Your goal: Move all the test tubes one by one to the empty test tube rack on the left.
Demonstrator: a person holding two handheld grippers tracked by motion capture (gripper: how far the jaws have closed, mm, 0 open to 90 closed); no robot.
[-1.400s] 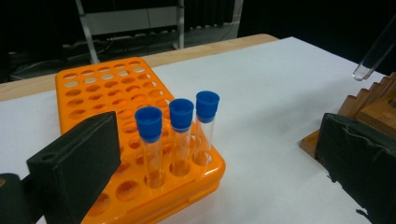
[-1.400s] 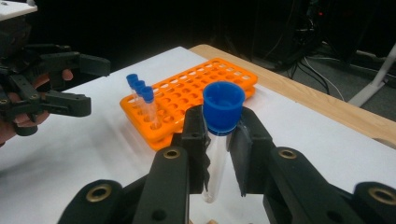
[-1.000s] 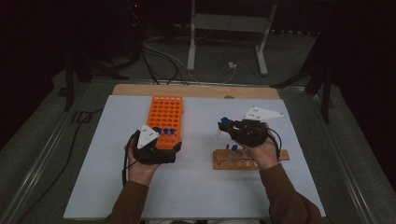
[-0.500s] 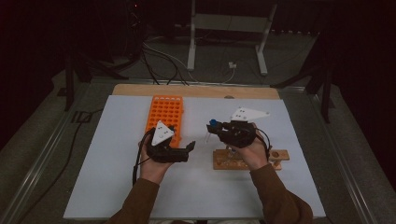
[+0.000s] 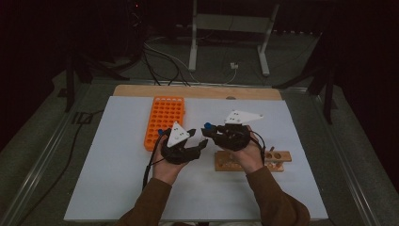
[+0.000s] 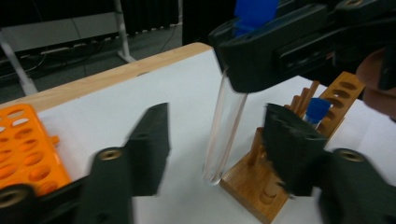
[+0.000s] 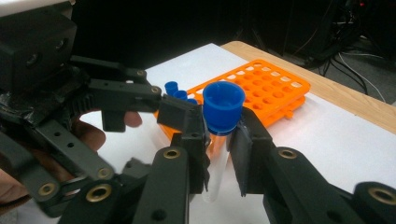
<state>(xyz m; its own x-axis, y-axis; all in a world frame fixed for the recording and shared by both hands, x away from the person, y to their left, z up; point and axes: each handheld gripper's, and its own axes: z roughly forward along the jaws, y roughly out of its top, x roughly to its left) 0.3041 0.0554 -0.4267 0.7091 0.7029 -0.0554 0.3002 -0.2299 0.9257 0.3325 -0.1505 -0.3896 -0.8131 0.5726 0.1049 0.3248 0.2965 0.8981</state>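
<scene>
White counter [image 5: 117,188] below, the right claw [image 7: 219,140] grips a tube [image 6: 224,130] the closing, not-yet-touching left claw [image 6: 215,154] could knock loose.

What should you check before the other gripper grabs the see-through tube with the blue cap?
1. Right gripper shut on the clear plastic tube with the blue cap, just under the cap: ok.
2. Tube hangs between the left gripper's jaws: ok.
3. Left jaws, which have just been closing, already press the tube: not ok, gaps show on both sides.
4. Tube's bottom is clear of the wooden tube rack: cannot tell.
5. Orange plastic rack has empty holes: ok.
</scene>
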